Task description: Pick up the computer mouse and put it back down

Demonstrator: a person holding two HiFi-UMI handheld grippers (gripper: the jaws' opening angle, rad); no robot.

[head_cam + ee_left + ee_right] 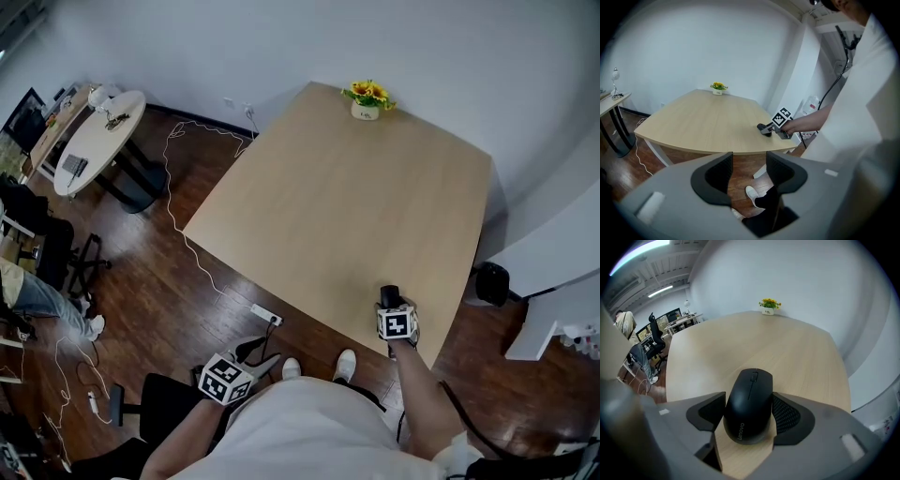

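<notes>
A black computer mouse (749,404) sits between the pads of my right gripper (749,416), which is shut on it just over the pale wooden table (347,197). In the head view the mouse (389,294) and right gripper (390,302) are near the table's front right corner. The left gripper view shows the mouse (764,128) low at the tabletop; whether it touches the wood I cannot tell. My left gripper (251,358) hangs off the table's front edge over the floor. Its jaws (749,171) stand open with nothing between them.
A small pot of yellow flowers (366,98) stands at the table's far edge. A white oval table (98,141), a black office chair (66,253) and a seated person are at the left. A power strip (265,314) with white cable lies on the floor. A black bin (492,283) stands at the right.
</notes>
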